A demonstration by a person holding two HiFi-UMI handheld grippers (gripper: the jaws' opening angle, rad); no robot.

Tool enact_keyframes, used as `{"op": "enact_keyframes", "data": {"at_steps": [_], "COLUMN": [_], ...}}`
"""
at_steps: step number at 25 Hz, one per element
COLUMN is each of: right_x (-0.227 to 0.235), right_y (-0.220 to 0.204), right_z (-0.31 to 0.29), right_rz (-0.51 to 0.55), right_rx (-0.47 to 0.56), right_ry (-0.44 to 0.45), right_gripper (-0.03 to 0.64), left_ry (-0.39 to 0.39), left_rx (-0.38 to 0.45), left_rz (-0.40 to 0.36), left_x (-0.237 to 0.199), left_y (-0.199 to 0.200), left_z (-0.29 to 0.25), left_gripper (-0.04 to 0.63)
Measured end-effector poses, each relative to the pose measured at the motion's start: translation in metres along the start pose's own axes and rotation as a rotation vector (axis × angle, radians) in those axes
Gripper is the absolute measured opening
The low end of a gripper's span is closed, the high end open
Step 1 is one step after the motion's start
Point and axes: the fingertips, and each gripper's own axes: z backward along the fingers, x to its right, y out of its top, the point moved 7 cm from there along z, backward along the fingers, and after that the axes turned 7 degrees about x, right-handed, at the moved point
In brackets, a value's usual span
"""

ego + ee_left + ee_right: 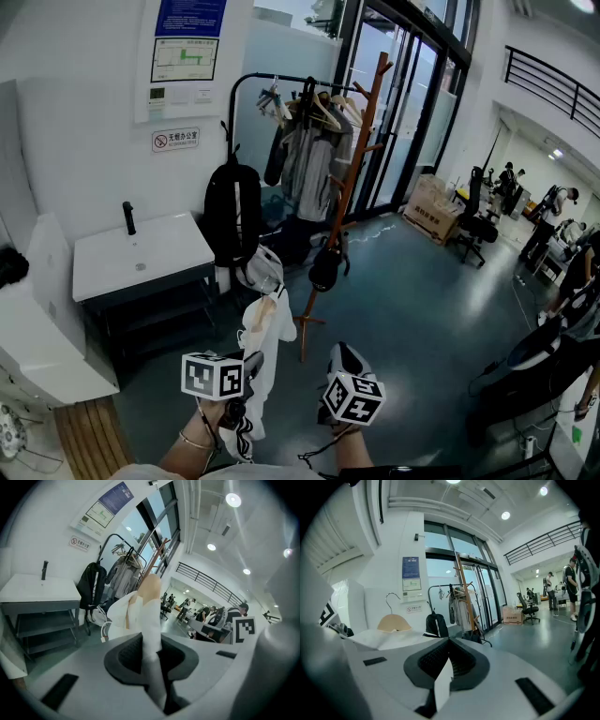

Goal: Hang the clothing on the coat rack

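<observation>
Office entrance hall. Wooden coat rack (352, 178) on grey floor (412, 309); glass doors (412, 103) directly behind it; wall notices (187, 47) and washbasin (141, 255) to its left; office chairs (473, 225), cardboard box (436, 208), mezzanine railing (553, 84) to its right.

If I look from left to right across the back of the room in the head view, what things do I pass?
sink → backpack → coat rack → box → chair
</observation>
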Motion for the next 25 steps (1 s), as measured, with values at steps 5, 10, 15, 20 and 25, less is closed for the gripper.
{"op": "enact_keyframes", "data": {"at_steps": [5,10,15,20,25], "right_x": [-0.003,-0.007,-0.015,-0.019,-0.014], "right_y": [-0.004,-0.009,-0.015,-0.013,-0.015], "right_z": [0.003,0.000,-0.013,-0.023,-0.025], "right_rz": [-0.003,-0.015,-0.067,-0.077,-0.093], "right_rx": [-0.004,-0.015,-0.021,-0.017,-0.020], "right_ry": [-0.004,-0.007,0.016,-0.031,-0.088], "right_gripper": [0.022,0.021,0.023,0.023,0.023], "left_ry": [-0.014,-0.044,-0.046,-0.075,-0.126], "left_rx": [0.001,0.001,-0.034,-0.051,-0.082], "left_rz": [0.010,-0.001,0.001,-0.047,-0.089], "left_x": [0.000,-0.002,-0.016,-0.023,-0.028], "left_y": [-0.001,0.005,0.005,0.020,0.028], "left_z": [0.002,0.002,0.000,-0.006,-0.015], "left_gripper": [0.066,0.066,0.067,0.067,0.067]}}
